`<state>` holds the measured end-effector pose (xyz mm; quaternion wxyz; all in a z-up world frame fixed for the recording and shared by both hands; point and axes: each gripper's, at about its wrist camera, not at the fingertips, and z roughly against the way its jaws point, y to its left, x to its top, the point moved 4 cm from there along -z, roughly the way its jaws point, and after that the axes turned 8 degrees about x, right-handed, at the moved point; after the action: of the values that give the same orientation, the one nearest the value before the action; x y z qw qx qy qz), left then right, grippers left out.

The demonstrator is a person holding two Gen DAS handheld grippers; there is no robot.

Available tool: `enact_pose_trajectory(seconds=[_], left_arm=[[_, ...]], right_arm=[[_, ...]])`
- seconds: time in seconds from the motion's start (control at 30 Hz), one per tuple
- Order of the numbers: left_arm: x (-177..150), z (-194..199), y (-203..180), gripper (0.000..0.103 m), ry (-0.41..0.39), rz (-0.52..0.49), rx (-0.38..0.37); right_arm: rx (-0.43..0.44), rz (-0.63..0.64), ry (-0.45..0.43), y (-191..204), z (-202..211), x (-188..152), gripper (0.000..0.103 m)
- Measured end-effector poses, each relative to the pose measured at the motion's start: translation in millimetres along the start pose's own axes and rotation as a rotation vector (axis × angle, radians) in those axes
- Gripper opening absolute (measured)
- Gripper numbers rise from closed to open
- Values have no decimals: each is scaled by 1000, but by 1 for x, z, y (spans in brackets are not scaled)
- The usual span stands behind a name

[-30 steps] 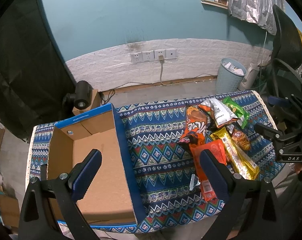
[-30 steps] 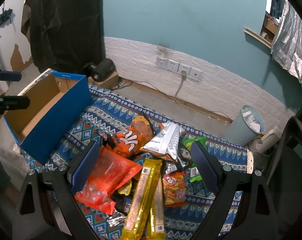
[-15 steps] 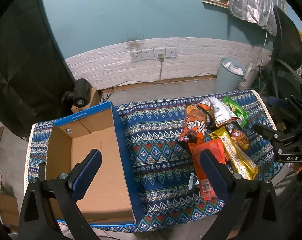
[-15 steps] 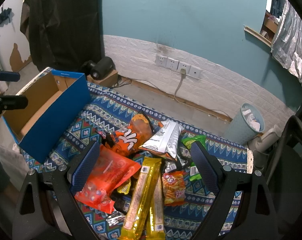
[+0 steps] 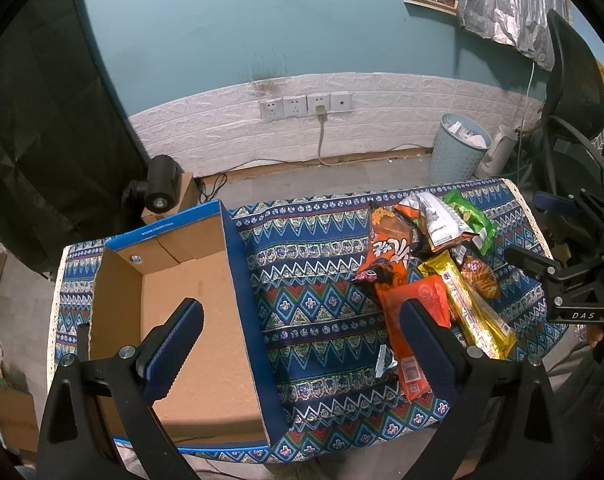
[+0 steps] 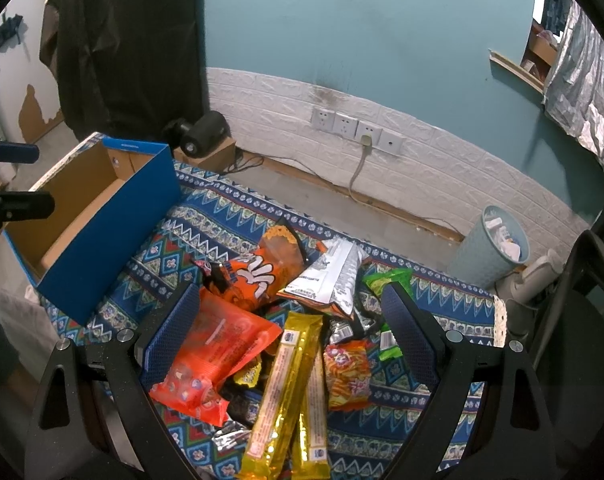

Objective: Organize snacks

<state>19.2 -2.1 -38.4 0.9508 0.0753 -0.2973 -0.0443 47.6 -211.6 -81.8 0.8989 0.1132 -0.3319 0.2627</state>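
Observation:
An empty blue cardboard box (image 5: 189,292) (image 6: 101,236) stands on the left of a patterned table. A heap of snacks lies on the right: an orange chip bag (image 6: 261,272) (image 5: 390,248), a red-orange pack (image 6: 217,352) (image 5: 414,320), gold bars (image 6: 289,384) (image 5: 470,304), a silver bag (image 6: 334,276), a green pack (image 6: 388,280) and a small orange packet (image 6: 348,372). My left gripper (image 5: 302,344) is open and empty above the box's right wall. My right gripper (image 6: 289,332) is open and empty above the heap.
The patterned tablecloth (image 5: 314,264) covers the table. Behind it are a bare floor, a white brick wall with sockets (image 5: 306,104), a blue waste bin (image 5: 460,148), a black lamp on a small box (image 5: 161,192) and an office chair (image 5: 574,92) at the right.
Both grippers have crept slightly forward and lower toward the table. Nothing was taken hold of or moved.

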Motion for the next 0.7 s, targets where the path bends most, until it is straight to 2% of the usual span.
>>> enact_pose_trajectory(seconds=[0.7], left_arm=[[-1, -1, 0, 99, 10, -1, -2]], right_arm=[[-6, -8, 14, -4, -4, -3, 91]])
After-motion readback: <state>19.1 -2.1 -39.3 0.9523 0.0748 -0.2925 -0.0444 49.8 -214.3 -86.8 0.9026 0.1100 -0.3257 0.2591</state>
